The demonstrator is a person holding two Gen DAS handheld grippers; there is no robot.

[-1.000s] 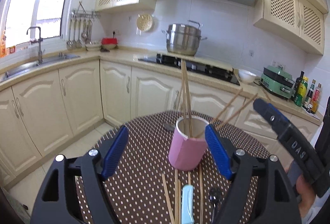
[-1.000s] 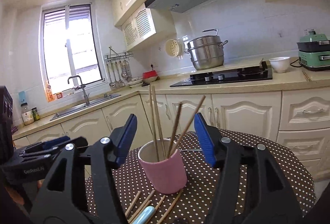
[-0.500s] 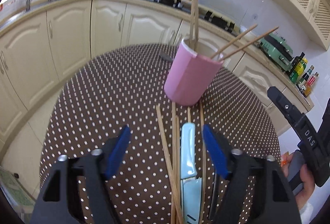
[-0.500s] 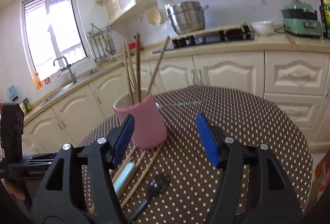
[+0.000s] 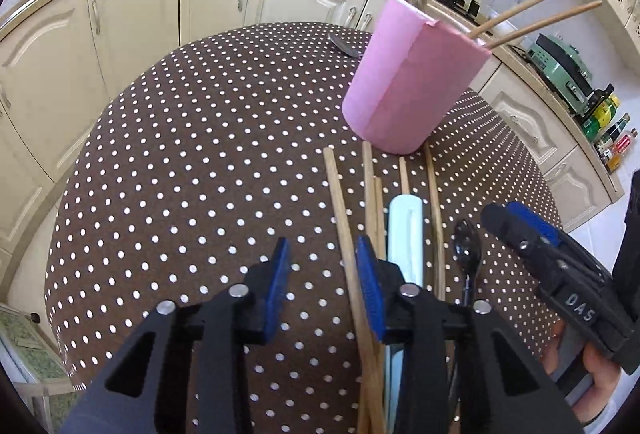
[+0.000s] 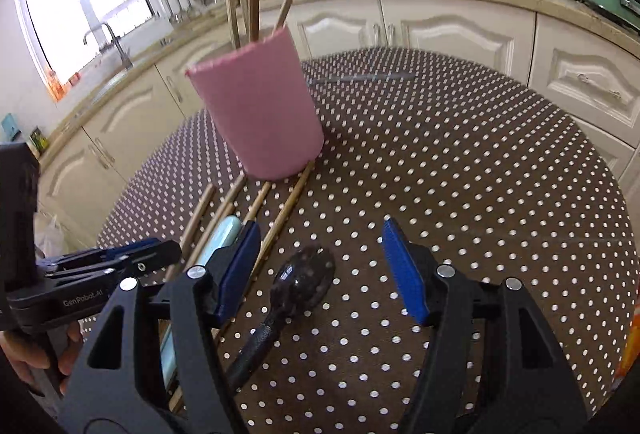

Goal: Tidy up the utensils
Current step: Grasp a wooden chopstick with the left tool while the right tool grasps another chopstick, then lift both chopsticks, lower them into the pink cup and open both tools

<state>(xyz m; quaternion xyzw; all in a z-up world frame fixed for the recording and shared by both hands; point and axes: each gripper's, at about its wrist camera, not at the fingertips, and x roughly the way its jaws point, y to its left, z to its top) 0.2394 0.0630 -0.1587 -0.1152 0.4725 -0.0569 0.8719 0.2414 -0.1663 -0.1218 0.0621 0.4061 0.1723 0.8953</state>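
The round surface (image 5: pixel 192 138) in its dotted brown cloth carries it all, and the pink cup (image 5: pixel 412 82) stands toward its far edge, chopsticks already upright in it. From the cup's foot toward the near edge runs the loose row: wooden chopsticks (image 5: pixel 346 234), a pale blue handle (image 5: pixel 406 234), then a black spoon (image 6: pixel 306 276). The left claw (image 5: pixel 324 278) is closing around the leftmost chopstick, which sits just inside its right pad, not yet pinched, probably the next piece for the cup. The right claw (image 6: pixel 320 268) hangs apart over the spoon's bowl, gripping nothing. Both claws crowd that near edge, and neighbouring sticks lie tight beside the chosen one, so a clean single pick looks tricky
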